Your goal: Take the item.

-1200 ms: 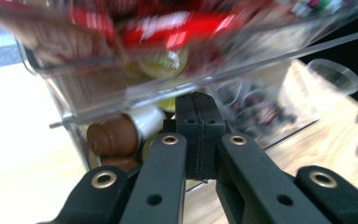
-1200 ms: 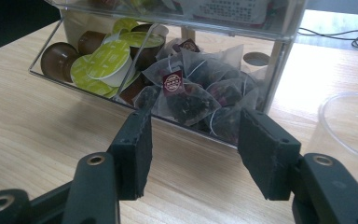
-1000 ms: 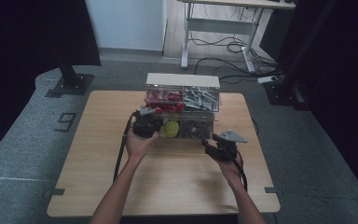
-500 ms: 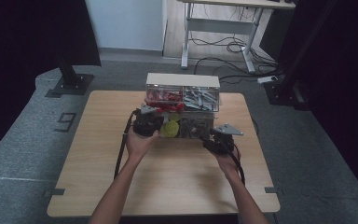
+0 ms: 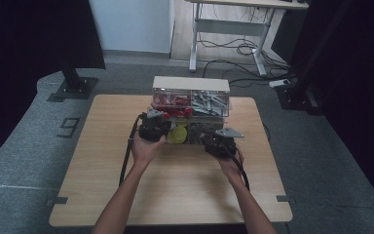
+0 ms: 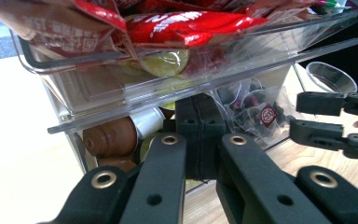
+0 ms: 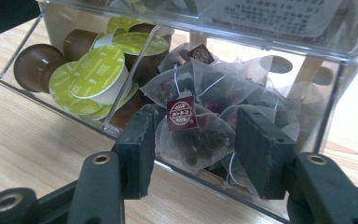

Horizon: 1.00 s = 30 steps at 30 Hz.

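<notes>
**Two grippers at the lower drawer**

Two grippers meet the clear organizer [image 5: 191, 105] on the surface [image 5: 102, 161]. Right gripper [image 7: 200, 140], jaws apart, faces the tea bag [image 7: 193, 133] straight ahead between them, nearer than the left gripper [image 6: 199, 140], jaws together.

Clear glossy plastic organiser [image 7: 279, 44] showing reflections, standing just ahead of matt black plastic jaws of right gripper [image 7: 200, 140]. Sheer mesh tea bags [image 7: 193, 133] with thin strings and small paper tags lying between those jaws. Coffee capsules [image 7: 98, 72] left of them wearing matt green foil lids, brown glossy bodies. Red packets [image 6: 186, 21] above left gripper [image 6: 199, 140] looking shiny, crinkled. Table [image 5: 175, 190] showing pale smooth wood grain.
</notes>
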Available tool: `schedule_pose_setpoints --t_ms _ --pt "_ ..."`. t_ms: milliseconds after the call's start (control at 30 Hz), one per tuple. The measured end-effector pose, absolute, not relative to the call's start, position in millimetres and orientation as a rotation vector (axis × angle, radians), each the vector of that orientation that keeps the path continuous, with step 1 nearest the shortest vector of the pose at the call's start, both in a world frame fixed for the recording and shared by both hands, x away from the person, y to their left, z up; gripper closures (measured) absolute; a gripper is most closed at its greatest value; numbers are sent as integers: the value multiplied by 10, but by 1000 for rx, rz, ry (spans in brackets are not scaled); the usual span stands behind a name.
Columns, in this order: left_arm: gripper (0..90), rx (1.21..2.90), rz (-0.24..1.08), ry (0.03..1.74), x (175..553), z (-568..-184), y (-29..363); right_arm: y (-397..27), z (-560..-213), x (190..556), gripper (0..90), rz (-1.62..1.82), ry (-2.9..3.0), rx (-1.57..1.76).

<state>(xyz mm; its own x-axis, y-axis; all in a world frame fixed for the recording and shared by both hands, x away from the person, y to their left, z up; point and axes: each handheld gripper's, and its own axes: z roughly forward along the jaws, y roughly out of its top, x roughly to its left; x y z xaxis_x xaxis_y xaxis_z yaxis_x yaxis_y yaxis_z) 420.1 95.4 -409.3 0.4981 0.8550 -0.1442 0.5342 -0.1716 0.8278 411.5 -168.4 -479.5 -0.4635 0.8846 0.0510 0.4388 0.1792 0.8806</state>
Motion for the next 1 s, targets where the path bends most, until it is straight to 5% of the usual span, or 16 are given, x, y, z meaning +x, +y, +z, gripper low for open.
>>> schedule_pose_setpoints --t_ms 700,1000 --pt "900 1844 441 1158 4206 -4091 961 -1472 -4953 4358 454 1112 2039 1253" --pt "900 1842 440 1157 4202 -4088 957 -1523 -4971 4379 621 1087 2021 1318"
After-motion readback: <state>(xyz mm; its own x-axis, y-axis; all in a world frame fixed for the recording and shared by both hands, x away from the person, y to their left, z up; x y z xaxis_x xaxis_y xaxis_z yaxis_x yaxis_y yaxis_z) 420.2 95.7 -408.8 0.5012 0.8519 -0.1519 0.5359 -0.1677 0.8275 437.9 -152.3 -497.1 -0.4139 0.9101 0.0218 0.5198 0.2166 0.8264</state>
